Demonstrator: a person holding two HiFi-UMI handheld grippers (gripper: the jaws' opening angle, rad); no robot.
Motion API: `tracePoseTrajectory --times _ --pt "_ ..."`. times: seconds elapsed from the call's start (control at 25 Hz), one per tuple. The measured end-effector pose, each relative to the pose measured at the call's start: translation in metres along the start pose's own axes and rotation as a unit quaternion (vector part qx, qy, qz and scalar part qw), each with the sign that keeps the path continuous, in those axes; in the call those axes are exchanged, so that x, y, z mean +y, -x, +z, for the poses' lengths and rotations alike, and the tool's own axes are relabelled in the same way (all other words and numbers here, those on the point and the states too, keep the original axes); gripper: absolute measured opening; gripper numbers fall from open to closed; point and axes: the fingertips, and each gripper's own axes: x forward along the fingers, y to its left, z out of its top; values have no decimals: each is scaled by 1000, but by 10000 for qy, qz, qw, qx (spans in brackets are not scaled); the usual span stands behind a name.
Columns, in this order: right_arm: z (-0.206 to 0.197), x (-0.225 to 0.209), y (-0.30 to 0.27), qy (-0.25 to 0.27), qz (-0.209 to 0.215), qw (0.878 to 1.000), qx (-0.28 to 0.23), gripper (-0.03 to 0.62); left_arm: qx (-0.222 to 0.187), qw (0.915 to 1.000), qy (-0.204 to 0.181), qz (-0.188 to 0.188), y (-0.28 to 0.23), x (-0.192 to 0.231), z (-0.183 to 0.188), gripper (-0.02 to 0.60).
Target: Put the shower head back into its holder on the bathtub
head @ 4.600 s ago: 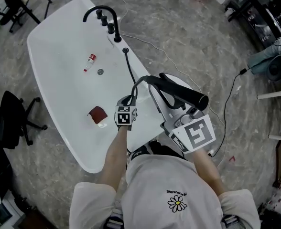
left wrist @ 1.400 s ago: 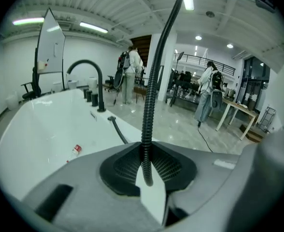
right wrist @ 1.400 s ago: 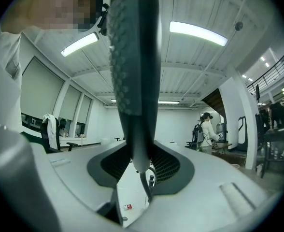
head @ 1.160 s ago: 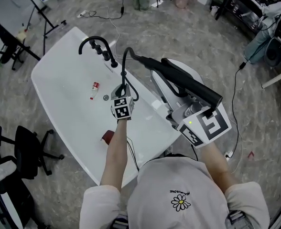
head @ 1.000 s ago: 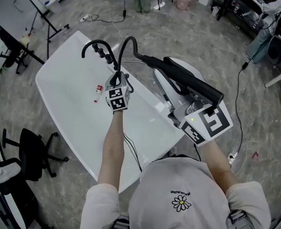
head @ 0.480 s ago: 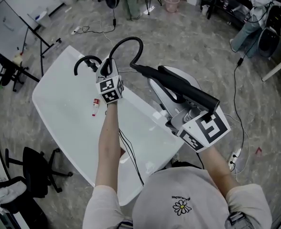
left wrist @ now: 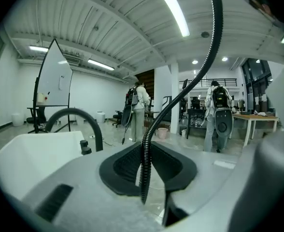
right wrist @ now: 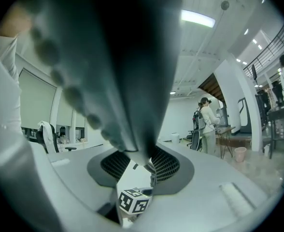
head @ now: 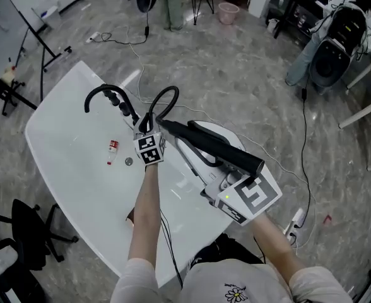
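Observation:
The black shower head (head: 212,144) lies level above the white bathtub's (head: 59,125) right rim, my right gripper (head: 202,161) shut on it near its thick end. In the right gripper view the shower head (right wrist: 114,57) fills the space between the jaws. Its black ribbed hose (head: 165,100) loops up and back down into my left gripper (head: 147,127), which is shut on the hose (left wrist: 145,164) just right of the black faucet (head: 102,95). The left gripper's marker cube (right wrist: 132,202) shows below the shower head. The holder itself I cannot make out.
A small red-and-white bottle (head: 111,147) and the drain (head: 129,161) lie in the tub. A black office chair (head: 31,232) stands at the lower left. Cables trail over the floor (head: 302,137). A person with a backpack (head: 327,46) stands at the far right, and a pink bucket (head: 228,9) stands at the back.
Both grippers have come down toward the tub, carrying the hose and shower head. The left gripper now sits lower, close beside the faucet, and the hose loop is smaller.

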Motion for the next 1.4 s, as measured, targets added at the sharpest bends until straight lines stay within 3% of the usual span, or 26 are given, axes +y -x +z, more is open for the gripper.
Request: tracePoseTrajectory --times 0.2,0.44,0.72,0.88,1.12,1.4 --pt "-66 -9 -45 -194 347 9979 517 140 640 9979 107 47 -11 25 -80 66" --pt "-119 -4 -87 -490 597 9928 919 140 857 9954 359 233 24 54 -130 58" --pt "-188 -4 -129 -301 623 9858 1528 140 185 9943 929 480 48 74 -107 58" --pt "-222 -7 -139 -264 607 9818 1783 140 -227 9943 948 425 55 71 -85 57" --pt "-275 -14 -154 -154 495 9746 2177 140 -329 9939 994 350 64 68 -84 52" --pt "-321 -20 -174 20 443 9660 2546 140 -312 9906 1210 550 75 88 -101 51"
